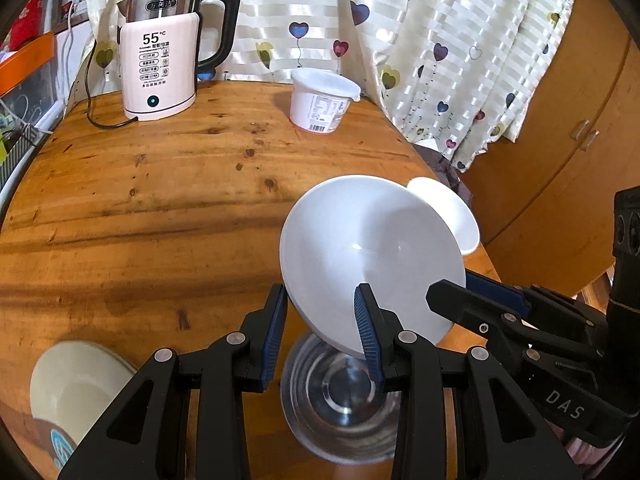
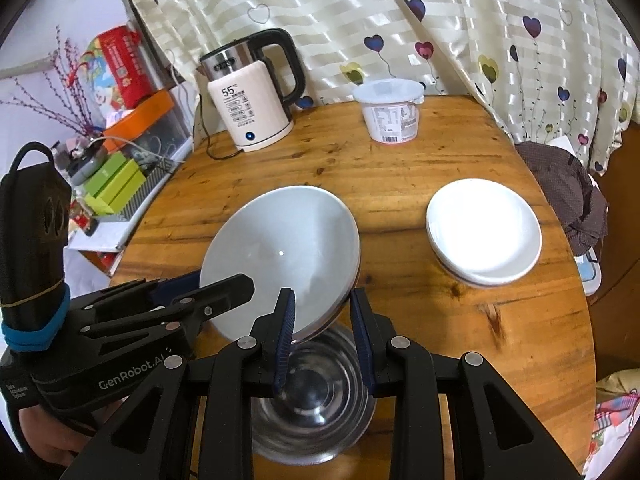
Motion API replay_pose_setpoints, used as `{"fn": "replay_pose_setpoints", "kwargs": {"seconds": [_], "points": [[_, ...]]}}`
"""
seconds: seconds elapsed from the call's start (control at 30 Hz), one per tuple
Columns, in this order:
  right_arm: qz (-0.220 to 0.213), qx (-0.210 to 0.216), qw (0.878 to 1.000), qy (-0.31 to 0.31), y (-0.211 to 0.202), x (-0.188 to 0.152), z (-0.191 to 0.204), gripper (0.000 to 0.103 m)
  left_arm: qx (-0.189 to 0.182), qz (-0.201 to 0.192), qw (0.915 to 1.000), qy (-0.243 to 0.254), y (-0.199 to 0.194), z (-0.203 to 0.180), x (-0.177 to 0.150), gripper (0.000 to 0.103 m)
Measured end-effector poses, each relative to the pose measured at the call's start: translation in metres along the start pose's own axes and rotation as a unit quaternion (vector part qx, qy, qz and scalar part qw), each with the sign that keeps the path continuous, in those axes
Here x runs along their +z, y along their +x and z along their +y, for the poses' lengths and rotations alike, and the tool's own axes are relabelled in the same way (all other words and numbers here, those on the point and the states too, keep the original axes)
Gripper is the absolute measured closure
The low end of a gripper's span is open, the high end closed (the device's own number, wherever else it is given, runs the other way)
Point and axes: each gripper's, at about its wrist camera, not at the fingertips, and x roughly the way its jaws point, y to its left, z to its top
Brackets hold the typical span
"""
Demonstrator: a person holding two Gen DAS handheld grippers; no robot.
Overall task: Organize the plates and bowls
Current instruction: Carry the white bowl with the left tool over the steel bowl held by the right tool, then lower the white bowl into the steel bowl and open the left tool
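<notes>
A white bowl (image 1: 372, 248) is held tilted on edge above a steel bowl (image 1: 340, 396) on the wooden table (image 1: 160, 200). Both grippers straddle the white bowl's rim. My left gripper (image 1: 322, 336) holds its lower edge with one finger inside and one outside. My right gripper (image 2: 322, 336) holds the opposite edge of the same white bowl (image 2: 280, 256), over the steel bowl (image 2: 316, 400). The right gripper also shows in the left wrist view (image 1: 460, 296). A stack of white plates (image 2: 484, 232) lies to the right. A cream plate (image 1: 76, 388) lies at the left.
A white electric kettle (image 1: 160, 64) with a black cord and a white plastic tub (image 1: 320, 102) stand at the table's far edge by the curtain. Boxes and clutter (image 2: 120, 168) sit off the table's left side. A dark cloth (image 2: 568, 188) lies at the right edge.
</notes>
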Motion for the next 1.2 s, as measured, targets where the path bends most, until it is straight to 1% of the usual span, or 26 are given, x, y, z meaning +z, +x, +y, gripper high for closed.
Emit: {"fn": "replay_pose_setpoints", "kwargs": {"seconds": [0.23,0.6,0.77,1.2], "points": [[0.006,0.002,1.0,0.0,-0.008,-0.017,0.003,0.075,0.001,0.012,0.9999,-0.001,-0.006,-0.005,-0.02,0.067],[0.029,0.005,1.0,0.001,-0.008,-0.041,0.005,0.075,0.007,0.031,0.9995,-0.006,-0.005,-0.007,-0.045,0.067],[0.043,0.006,0.999,0.003,-0.002,-0.049,0.004,0.075,0.009,0.042,0.999,-0.01,0.0,-0.006,-0.052,0.067],[0.058,0.004,0.998,0.006,0.002,-0.059,0.0,0.075,0.012,0.056,0.9983,-0.007,0.005,-0.009,-0.061,0.067]]}}
